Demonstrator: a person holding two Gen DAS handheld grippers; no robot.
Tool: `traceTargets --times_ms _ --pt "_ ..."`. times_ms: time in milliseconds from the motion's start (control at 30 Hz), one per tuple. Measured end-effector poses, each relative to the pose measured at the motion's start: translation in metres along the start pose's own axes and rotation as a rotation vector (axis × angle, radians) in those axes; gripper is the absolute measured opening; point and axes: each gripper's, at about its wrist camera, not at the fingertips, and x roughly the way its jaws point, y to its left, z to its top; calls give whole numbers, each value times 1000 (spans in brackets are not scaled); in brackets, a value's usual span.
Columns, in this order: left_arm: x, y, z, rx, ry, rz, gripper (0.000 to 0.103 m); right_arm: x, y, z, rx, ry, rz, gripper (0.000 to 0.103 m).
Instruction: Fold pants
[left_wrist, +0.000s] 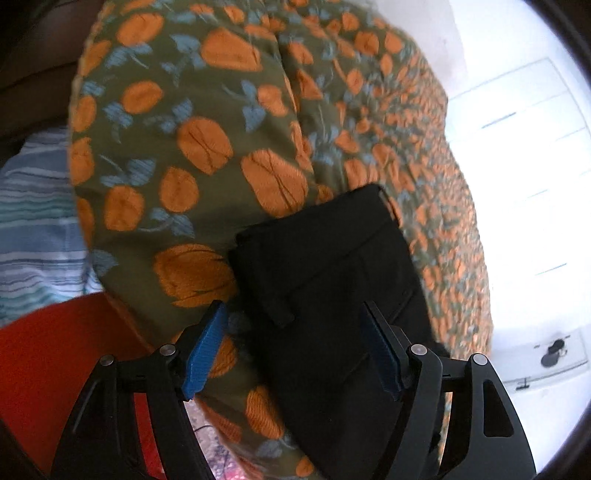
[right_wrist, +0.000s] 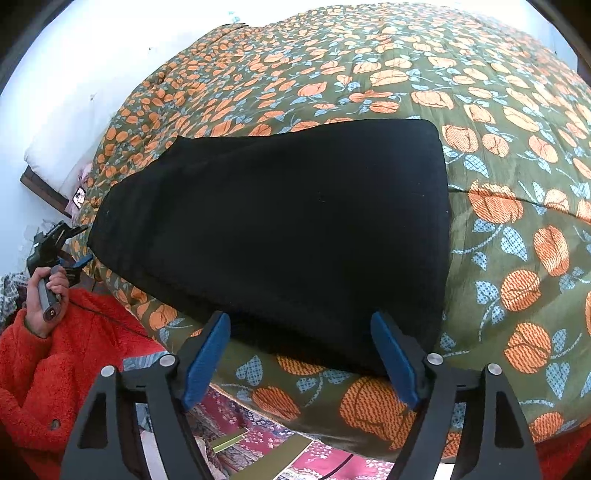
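A green bedspread (right_wrist: 491, 155) printed with orange fruit covered the bed; no writing was legible anywhere. The black pants (right_wrist: 280, 229) lay folded on it, long axis running from nine to three o'clock, their near edge hidden in shadow. The right gripper (right_wrist: 301, 354) and the left gripper (left_wrist: 295, 347) hung above them, fingers apart, gripping nothing.

The pants (right_wrist: 273, 229) are plain black, with no pattern. They lie on a bedspread (right_wrist: 498, 155) that is olive green with big orange flowers and light blue leaves. Both the right gripper (right_wrist: 301, 360) and the left gripper (left_wrist: 293, 350) are black with bright blue pads (right_wrist: 203, 365). The person's sleeve (right_wrist: 48, 380) is fuzzy and red-orange. A cloth (left_wrist: 33, 221) has blue, teal and white stripes. The rug (right_wrist: 258, 439) is dark pink with small flowers. The wall (right_wrist: 74, 55) is white.
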Motion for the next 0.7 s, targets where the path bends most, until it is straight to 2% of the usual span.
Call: traceTargets --times_ms 100,167,200,300,333,367,400,500,533,633,700 --pt "18 -3 4 2 28 0 74 0 0 1 2 0 1 79" --pt "29 -5 2 7 41 10 78 0 0 0 2 -2 5 79" --pt "34 -9 2 13 37 16 83 0 0 0 2 -3 6 79" --pt "39 -16 1 44 16 35 83 0 -1 -1 0 -6 8 79" --pt "38 -20 0 56 7 32 74 0 -1 -1 -1 -6 8 79" --pt "36 -21 1 64 4 33 72 0 -1 -1 -1 -6 8 79" --pt "32 -24 0 79 -13 46 64 0 -1 -1 -1 -6 8 79" --pt "22 -28 4 86 -54 52 29 0 -1 -1 -2 -5 11 79" --pt "16 -25 6 82 -55 34 22 0 -1 -2 -2 -6 11 79" --pt "-1 -36 3 150 -80 21 18 0 -1 -2 -2 -7 12 80" --pt "-15 -54 -2 237 -110 26 17 -2 0 -1 3 -11 9 79"
